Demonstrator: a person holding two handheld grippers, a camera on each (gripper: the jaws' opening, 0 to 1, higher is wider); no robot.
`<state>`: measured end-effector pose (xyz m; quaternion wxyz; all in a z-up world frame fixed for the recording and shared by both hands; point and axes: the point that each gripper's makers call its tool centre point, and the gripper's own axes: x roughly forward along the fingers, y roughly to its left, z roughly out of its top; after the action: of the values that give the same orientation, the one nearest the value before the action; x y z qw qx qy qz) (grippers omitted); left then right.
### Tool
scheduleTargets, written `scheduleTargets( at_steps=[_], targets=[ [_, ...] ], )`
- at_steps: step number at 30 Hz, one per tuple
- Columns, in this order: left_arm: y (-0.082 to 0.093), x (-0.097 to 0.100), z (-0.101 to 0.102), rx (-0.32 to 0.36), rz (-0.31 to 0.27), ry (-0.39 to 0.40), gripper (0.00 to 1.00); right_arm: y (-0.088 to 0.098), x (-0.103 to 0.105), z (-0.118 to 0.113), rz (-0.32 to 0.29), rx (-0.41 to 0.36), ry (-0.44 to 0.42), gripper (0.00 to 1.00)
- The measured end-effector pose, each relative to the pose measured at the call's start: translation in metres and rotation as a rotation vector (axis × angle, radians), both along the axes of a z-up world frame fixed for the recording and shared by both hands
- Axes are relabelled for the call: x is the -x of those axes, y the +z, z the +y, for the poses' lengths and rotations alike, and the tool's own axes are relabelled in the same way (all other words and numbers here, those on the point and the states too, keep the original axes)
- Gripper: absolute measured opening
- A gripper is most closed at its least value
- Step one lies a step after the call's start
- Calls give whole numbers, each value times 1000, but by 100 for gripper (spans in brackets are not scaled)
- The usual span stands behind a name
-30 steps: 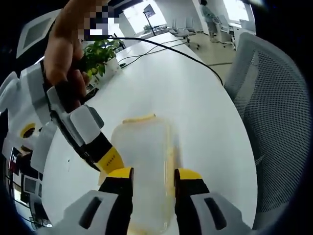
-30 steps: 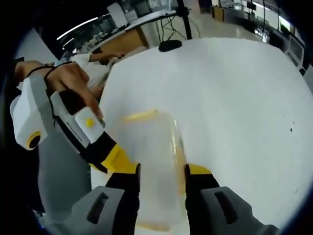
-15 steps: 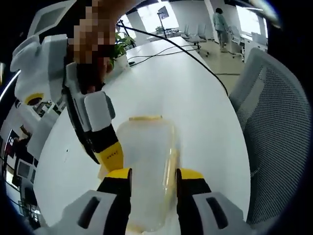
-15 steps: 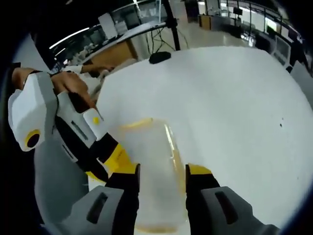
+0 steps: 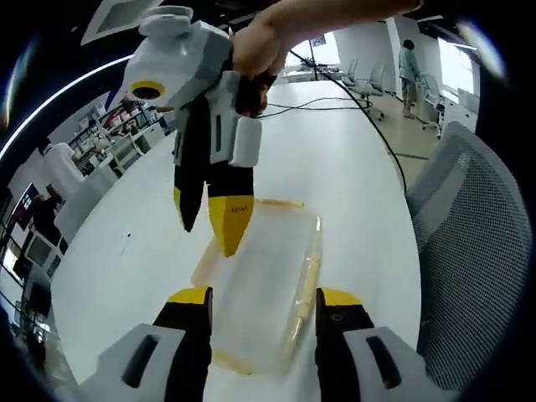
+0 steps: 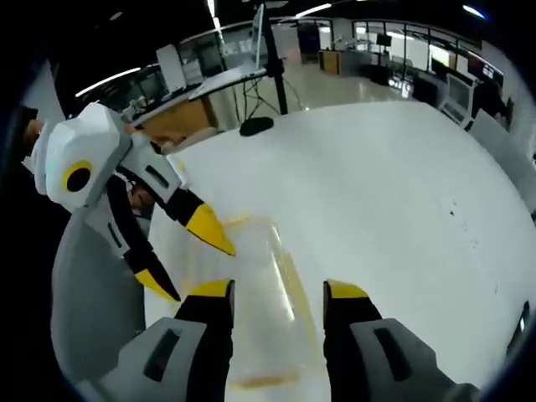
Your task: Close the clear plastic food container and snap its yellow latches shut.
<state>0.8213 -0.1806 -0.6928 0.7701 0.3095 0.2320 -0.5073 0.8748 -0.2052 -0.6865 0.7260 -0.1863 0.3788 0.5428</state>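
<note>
Two tongs work this moment, and we take them from the nearest out. In the left gripper view our left tongs (image 5: 261, 306) stand with jaws parted on either side of the near end of the container (image 5: 266, 280); whether they press it or only flank it we cannot tell. The container lies flat on the white counter (image 5: 352, 184), its lid seemingly down, with yellow latches (image 5: 306, 276) along its edges. Just beyond, the right tongs (image 5: 211, 226) hang open above the container's far left corner, tips pointing down, holding nothing. In the right gripper view the left tongs (image 6: 191, 253) likewise show spread jaws beside the container (image 6: 264, 310). We judge the latching step is in hand: next, a tip must press a latch down until it snaps, while the other tongs steady the box.
</note>
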Motion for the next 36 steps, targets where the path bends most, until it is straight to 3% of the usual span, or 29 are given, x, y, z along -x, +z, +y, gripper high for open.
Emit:
scheduleTargets(
  at_steps=[17, 26, 36],
  targets=[
    [3, -15, 32, 87, 48, 138, 54, -4, 24, -29, -129, 0, -79, 51],
    [-4, -11, 40, 105, 70, 169, 56, -9, 44, -52, -164, -10, -140, 53],
    [-19, -2, 41, 110, 82, 192, 55, -22, 61, -62, -194, -9, -169, 53]
  ],
)
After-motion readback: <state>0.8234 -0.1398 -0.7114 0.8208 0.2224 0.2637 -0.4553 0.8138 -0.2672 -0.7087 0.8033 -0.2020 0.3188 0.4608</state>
